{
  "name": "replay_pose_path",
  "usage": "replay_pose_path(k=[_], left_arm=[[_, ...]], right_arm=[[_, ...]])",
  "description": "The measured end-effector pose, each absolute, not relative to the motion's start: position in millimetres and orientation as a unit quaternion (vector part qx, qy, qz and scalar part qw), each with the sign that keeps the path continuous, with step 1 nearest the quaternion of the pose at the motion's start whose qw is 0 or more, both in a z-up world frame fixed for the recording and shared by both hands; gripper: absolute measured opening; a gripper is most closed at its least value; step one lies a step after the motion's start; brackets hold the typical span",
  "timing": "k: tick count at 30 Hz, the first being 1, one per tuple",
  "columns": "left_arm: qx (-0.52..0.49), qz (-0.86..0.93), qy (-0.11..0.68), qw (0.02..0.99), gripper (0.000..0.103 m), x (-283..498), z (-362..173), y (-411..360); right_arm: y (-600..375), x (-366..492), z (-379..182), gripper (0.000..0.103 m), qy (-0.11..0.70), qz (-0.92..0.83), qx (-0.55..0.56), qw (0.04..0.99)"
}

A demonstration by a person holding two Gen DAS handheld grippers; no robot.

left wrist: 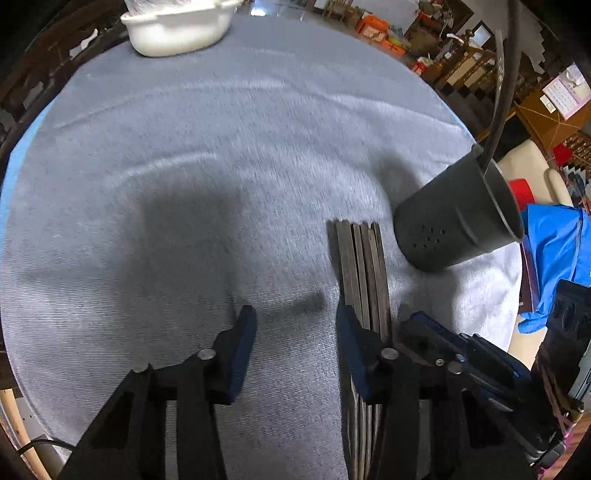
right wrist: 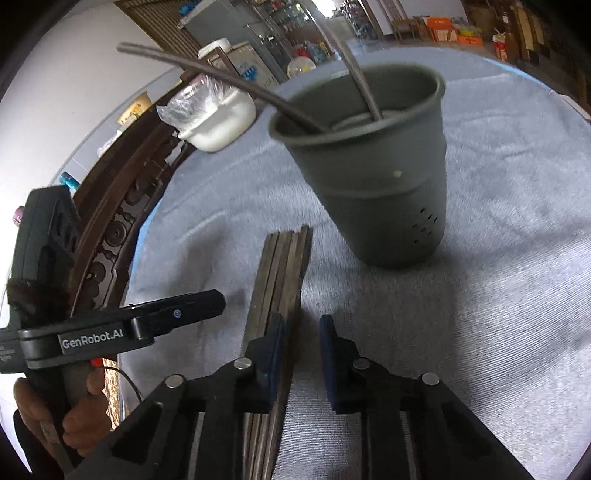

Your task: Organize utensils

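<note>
- My left gripper [left wrist: 295, 347] has its jaws spread wide over the grey-blue tablecloth [left wrist: 184, 166], holding nothing; the bundle of dark chopsticks [left wrist: 364, 273] lies flat just outside its right finger
- My right gripper [right wrist: 301, 360] stands narrowly parted and empty; the chopsticks [right wrist: 282, 269] run under its left finger
- The dark perforated utensil holder [right wrist: 373, 166] stands just beyond the chopstick tips, two chopsticks [right wrist: 207, 72] leaning inside it
- A white dish [left wrist: 177, 26] sits at the far edge
</note>
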State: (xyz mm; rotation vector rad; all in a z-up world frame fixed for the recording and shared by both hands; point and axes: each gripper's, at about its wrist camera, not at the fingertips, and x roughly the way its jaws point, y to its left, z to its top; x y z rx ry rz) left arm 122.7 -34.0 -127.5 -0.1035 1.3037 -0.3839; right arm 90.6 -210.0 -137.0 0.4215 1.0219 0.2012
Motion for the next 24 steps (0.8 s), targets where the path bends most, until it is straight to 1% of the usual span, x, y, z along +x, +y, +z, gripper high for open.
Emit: replay_pose_path(k=[13,22,24], left_arm=[[-0.031,-0.176,0.628,0.758,0.045,132.2,-135.4,-52.9],[0.027,-0.167,0.623,0.764,0.045,130.9,-137.3,-72.5],[0.037,-0.163,0.622,0.765,0.045,128.4,-138.1,-74.7]], right_arm=[[-197.0,91.3,-139.9,0.019,0.493,0.115,0.181,0.843],[-214.8,86.9,-140.7,0.017,0.499,0.093,0.188,0.841],[-216.1,85.9,-141.0,0.015,0.499,0.089,0.186,0.841]])
